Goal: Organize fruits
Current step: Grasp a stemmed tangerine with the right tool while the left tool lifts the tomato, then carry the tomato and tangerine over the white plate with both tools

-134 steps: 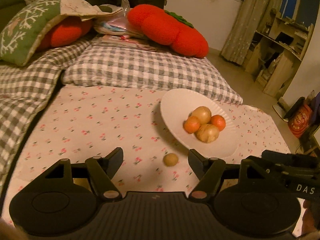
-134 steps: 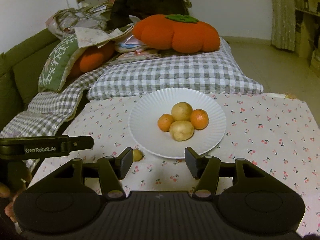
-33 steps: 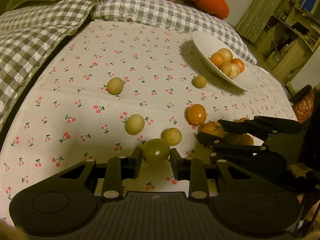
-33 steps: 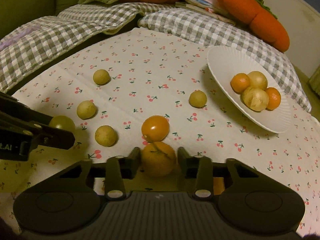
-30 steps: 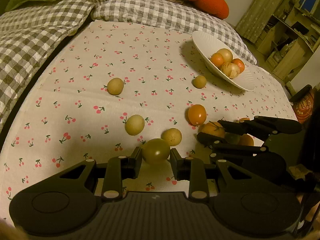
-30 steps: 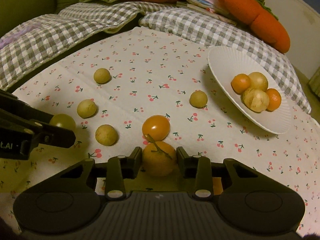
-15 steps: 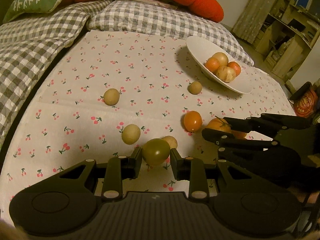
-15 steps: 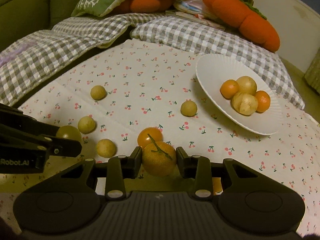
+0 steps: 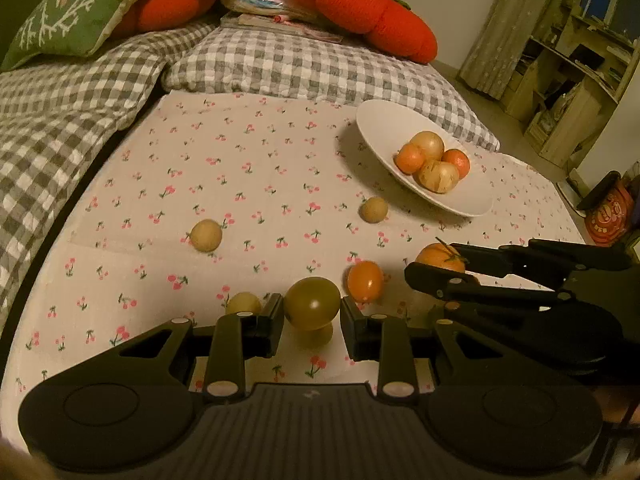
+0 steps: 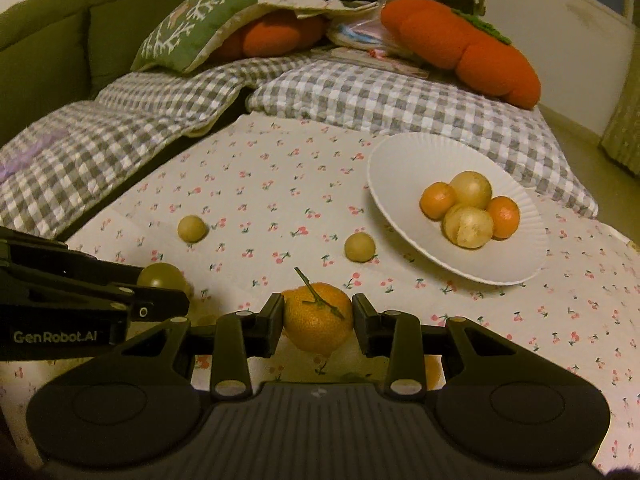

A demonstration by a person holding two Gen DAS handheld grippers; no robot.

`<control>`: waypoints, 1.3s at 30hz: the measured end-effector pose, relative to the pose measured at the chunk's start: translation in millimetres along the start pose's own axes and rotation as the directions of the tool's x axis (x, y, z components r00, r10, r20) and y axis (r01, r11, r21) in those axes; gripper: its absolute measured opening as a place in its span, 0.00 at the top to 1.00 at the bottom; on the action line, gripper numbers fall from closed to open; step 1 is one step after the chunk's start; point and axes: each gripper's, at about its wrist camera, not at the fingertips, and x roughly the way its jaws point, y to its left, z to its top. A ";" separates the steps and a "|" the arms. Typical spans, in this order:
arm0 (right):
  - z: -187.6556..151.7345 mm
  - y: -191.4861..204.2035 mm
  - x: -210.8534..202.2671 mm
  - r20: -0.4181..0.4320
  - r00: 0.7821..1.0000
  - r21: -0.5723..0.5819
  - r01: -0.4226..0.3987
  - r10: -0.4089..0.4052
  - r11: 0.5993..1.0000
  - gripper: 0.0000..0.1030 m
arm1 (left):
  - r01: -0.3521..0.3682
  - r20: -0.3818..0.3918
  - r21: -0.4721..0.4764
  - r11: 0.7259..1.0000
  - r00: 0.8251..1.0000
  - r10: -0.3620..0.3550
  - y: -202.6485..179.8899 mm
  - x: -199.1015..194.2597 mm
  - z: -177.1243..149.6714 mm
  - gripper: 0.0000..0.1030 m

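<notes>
Fruit was held in both tongs at inspection. The left tongs point(image 9: 312, 322) pinched a green fruit point(image 9: 312, 303), and the right tongs point(image 10: 318, 322) pinched a stemmed orange point(image 10: 318, 318). Compared with 1 second before, both fruits had come up off the cherry-print cloth point(image 9: 260, 168), and the view had swung up toward the white plate point(image 10: 516, 268); the grips themselves had not altered. This suggested that pick-up was complete and that carrying to the plate was under way.

The plate lay well ahead of both tongs and already held 4 fruits: 2 orange, 2 pale. On the cloth, 2 pale round fruits point(image 9: 206, 235) point(image 9: 374, 209) and 1 smooth orange fruit point(image 9: 365, 281) lay loose, with another pale one point(image 9: 244, 303) partly hidden behind the left tongs. Sorting therefore appeared well short of finished. The heaped plate could let incoming fruit roll off.
</notes>
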 end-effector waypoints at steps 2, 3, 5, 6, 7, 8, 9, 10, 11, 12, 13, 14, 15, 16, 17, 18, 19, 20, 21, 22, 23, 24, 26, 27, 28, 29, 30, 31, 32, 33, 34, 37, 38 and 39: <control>1.9 -3.8 -0.7 0.005 1.000 0.017 0.001 -0.001 1.000 0.68 | 0.003 0.003 0.006 1.000 1.000 -0.003 -2.7 0.9 2.8 0.84; 2.7 -5.6 -1.1 0.007 1.000 0.024 0.003 -0.003 1.000 0.68 | 0.005 0.003 0.009 1.000 1.000 -0.005 -3.6 1.5 4.2 0.84; 3.8 -9.0 -2.1 0.013 1.000 0.035 0.006 -0.007 0.999 0.68 | 0.006 0.007 0.016 1.000 1.000 -0.006 -6.1 2.2 8.0 0.84; 4.5 -10.8 -2.7 0.015 1.000 0.042 0.008 -0.009 0.999 0.68 | 0.005 0.011 0.020 1.000 1.000 -0.006 -6.8 2.9 9.8 0.84; 5.2 -13.0 -3.4 0.018 1.000 0.048 0.010 -0.011 0.999 0.68 | 0.005 0.017 0.023 1.000 1.000 -0.005 -8.0 2.9 12.0 0.84; 6.6 -15.5 -4.4 0.022 1.000 0.055 0.014 -0.015 0.998 0.68 | 0.004 0.022 0.027 1.000 1.000 -0.005 -8.9 2.8 14.3 0.84; 7.8 -17.7 -5.4 0.025 1.000 0.059 0.017 -0.018 0.998 0.68 | 0.004 0.026 0.030 1.000 1.000 -0.005 -9.9 2.7 15.8 0.84; 9.1 -20.1 -6.7 0.029 0.999 0.063 0.019 -0.021 0.998 0.68 | 0.004 0.030 0.035 0.999 1.000 -0.005 -11.3 2.7 18.2 0.84; 10.7 -22.9 -7.9 0.034 0.999 0.068 0.021 -0.024 0.997 0.68 | 0.003 0.034 0.040 0.999 0.999 -0.005 -12.9 3.0 20.6 0.84; 12.3 -25.8 -9.3 0.039 0.999 0.073 0.024 -0.027 0.997 0.68 | 0.003 0.038 0.046 0.999 0.999 -0.005 -14.5 3.2 23.0 0.84; 13.9 -28.9 -10.6 0.045 0.999 0.080 0.027 -0.031 0.996 0.68 | 0.002 0.043 0.052 0.999 0.999 -0.004 -16.6 3.5 25.3 0.84; 15.9 -32.9 -11.9 0.051 0.998 0.089 0.030 -0.034 0.996 0.68 | 0.002 0.046 0.058 0.998 0.999 -0.004 -18.6 4.0 27.2 0.84; 17.3 -36.7 -13.6 0.057 0.998 0.098 0.032 -0.038 0.995 0.68 | 0.002 0.049 0.064 0.998 0.999 -0.005 -19.8 4.3 28.6 0.84; 18.6 -40.8 -15.5 0.064 0.997 0.109 0.036 -0.043 0.993 0.68 | 0.002 0.052 0.069 0.998 0.999 -0.006 -21.6 4.9 30.6 0.84; 20.2 -46.3 -17.8 0.071 0.996 0.125 0.042 -0.051 0.991 0.68 | 0.002 0.055 0.073 0.997 0.998 -0.006 -22.9 5.7 32.5 0.84; 21.0 -51.2 -19.7 0.076 0.995 0.139 0.046 -0.057 0.989 0.68 | 0.002 0.057 0.076 0.997 0.998 -0.007 -23.8 6.4 34.2 0.84; 21.5 -56.3 -22.1 0.081 0.995 0.155 0.050 -0.063 0.987 0.68 | 0.002 0.060 0.076 0.997 0.998 -0.007 -24.8 7.4 36.4 0.84; 22.2 -62.4 -24.9 0.087 0.994 0.171 0.054 -0.070 0.984 0.68 | 0.004 0.061 0.076 0.997 0.998 -0.009 -26.3 9.0 38.7 0.84; 22.3 -67.3 -27.9 0.093 0.993 0.185 0.057 -0.075 0.981 0.68 | 0.005 0.063 0.077 0.997 0.998 -0.010 -27.5 10.5 40.6 0.84; 22.7 -73.7 -31.7 0.102 0.992 0.203 0.058 -0.080 0.978 0.68 | 0.003 0.065 0.078 0.997 0.998 -0.008 -29.2 12.8 42.7 0.84; 22.8 -79.5 -35.4 0.110 0.990 0.219 0.059 -0.085 0.974 0.68 | 0.000 0.065 0.078 0.997 0.998 -0.005 -30.8 14.9 44.6 0.84; 23.4 -85.6 -38.7 0.119 0.989 0.234 0.059 -0.089 0.970 0.68 | 0.001 0.065 0.078 0.997 0.998 -0.006 -32.2 16.9 46.6 0.84; 24.7 -98.4 -43.7 0.134 0.986 0.265 0.061 -0.100 0.962 0.68 | 0.003 0.066 0.082 0.997 0.998 -0.008 -35.5 21.7 50.5 0.84; 25.1 -104.3 -44.8 0.138 0.985 0.282 0.061 -0.103 0.957 0.68 | -0.001 0.068 0.087 0.996 0.998 -0.005 -37.5 24.4 52.1 0.84; 25.4 -109.4 -44.0 0.138 0.985 0.300 0.059 -0.105 0.952 0.68 | -0.004 0.070 0.092 0.996 0.998 -0.003 -39.3 27.6 54.1 0.84; 25.4 -115.1 -41.5 0.134 0.985 0.319 0.057 -0.105 0.946 0.68 | -0.003 0.072 0.096 0.995 0.997 -0.004 -41.4 31.4 56.3 0.84; 25.2 -118.7 -38.4 0.127 0.986 0.330 0.056 -0.104 0.942 0.68 | 0.001 0.071 0.099 0.995 0.997 -0.009 -44.1 35.8 58.7 0.84; 24.8 -120.9 -34.2 0.117 0.988 0.337 0.056 -0.101 0.940 0.68 | 0.008 0.069 0.100 0.995 0.997 -0.015 -46.3 39.7 60.7 0.84; 24.5 -123.0 -28.1 0.101 0.990 0.344 0.055 -0.095 0.937 0.68 | 0.017 0.067 0.100 0.995 0.997 -0.024 -48.4 43.2 62.5 0.84; 24.2 -124.6 -22.8 0.087 0.992 0.350 0.055 -0.091 0.935 0.68 | 0.029 0.066 0.100 0.995 0.997 -0.036 -50.8 46.6 64.3 0.84; 24.3 -126.1 -18.9 0.075 0.993 0.355 0.056 -0.088 0.933 0.68 | 0.041 0.064 0.103 0.994 0.997 -0.048 -54.3 50.3 66.3 0.84; 24.3 -129.1 -10.4 0.052 0.995 0.364 0.064 -0.088 0.929 0.68 | 0.081 0.070 0.116 0.990 0.994 -0.089 -63.8 58.0 70.4 0.84; 24.3 -129.9 -8.7 0.048 0.995 0.367 0.064 -0.088 0.928 0.68 | 0.090 0.074 0.122 0.988 0.992 -0.100 -66.6 60.4 72.0 0.84; 24.0 -130.7 -6.9 0.046 0.995 0.370 0.061 -0.083 0.927 0.68 | 0.099 0.078 0.126 0.987 0.991 -0.110 -68.8 63.1 73.7 0.84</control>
